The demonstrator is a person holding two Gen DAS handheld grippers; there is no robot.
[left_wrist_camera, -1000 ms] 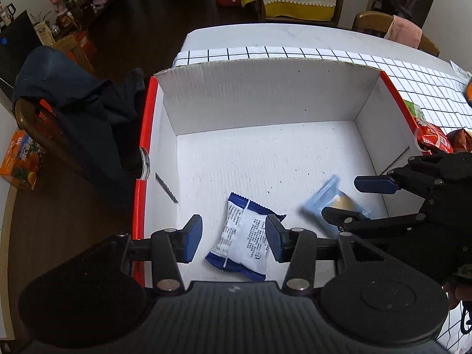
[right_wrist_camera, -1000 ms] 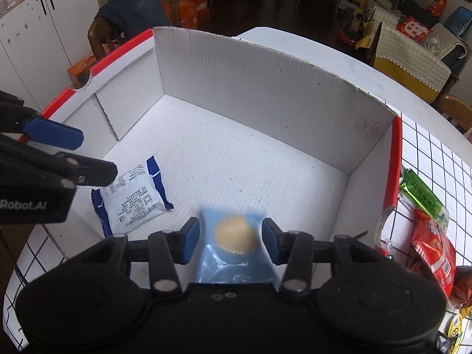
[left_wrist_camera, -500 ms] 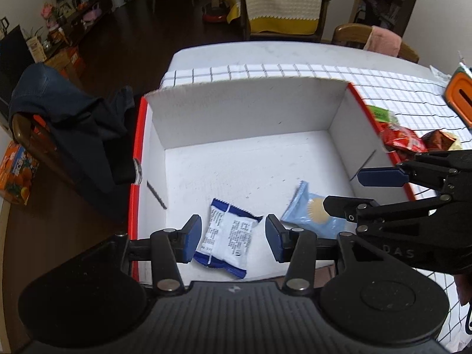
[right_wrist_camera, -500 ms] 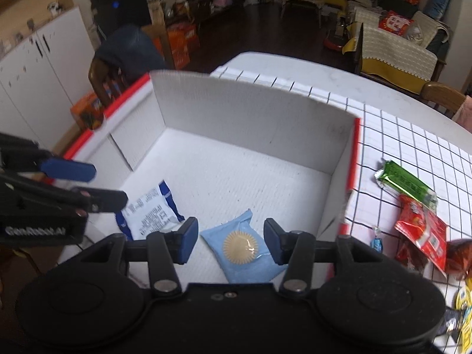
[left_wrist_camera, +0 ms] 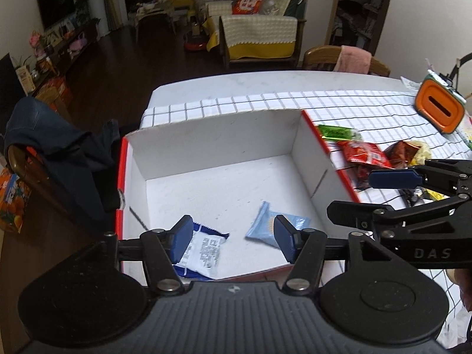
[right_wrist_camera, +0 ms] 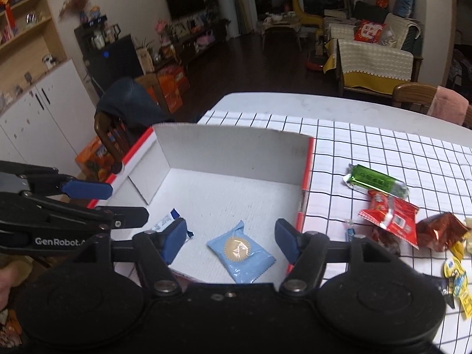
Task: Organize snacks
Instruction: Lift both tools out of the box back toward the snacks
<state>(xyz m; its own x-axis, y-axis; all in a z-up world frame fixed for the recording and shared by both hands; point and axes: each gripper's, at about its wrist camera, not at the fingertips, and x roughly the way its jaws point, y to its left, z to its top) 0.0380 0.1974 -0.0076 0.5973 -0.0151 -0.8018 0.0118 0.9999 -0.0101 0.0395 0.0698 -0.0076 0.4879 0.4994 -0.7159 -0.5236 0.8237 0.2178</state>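
Nearest the cameras, both sets of tongs hang above the near rim of the box, jaws spreading wider and clamping nothing. The left tongs (left_wrist_camera: 231, 237) frame the white-and-blue packet (left_wrist_camera: 203, 253), which lies flat on the box floor below them, not between the pads; their near finger covers part of its wrapper, so its print is unreadable. The right tongs (right_wrist_camera: 230, 240) stand over the light-blue packet (right_wrist_camera: 242, 253), which rests at 6 o'clock on the floor of the box, apart from both pads. Judging by this, both snacks have been dropped in and let go, and the hands are clear to fetch more.

The white box (right_wrist_camera: 233, 150), red along its rim, sits on the checked table (right_wrist_camera: 368, 144), its tall walls there to corral loose packets.

Farther out, at 3 o'clock of the box, the unsorted snacks wait on the table: a green bar (right_wrist_camera: 376, 181), a red packet (right_wrist_camera: 391, 215), a brown foil bag (right_wrist_camera: 441, 230) and yellow wrappers (right_wrist_camera: 457, 277) partly cut off by the picture's edge. In the left view the right tongs' arm hides some of that pile. An orange case (left_wrist_camera: 439, 109) sits beyond at 1 o'clock; I cannot tell what it is for.
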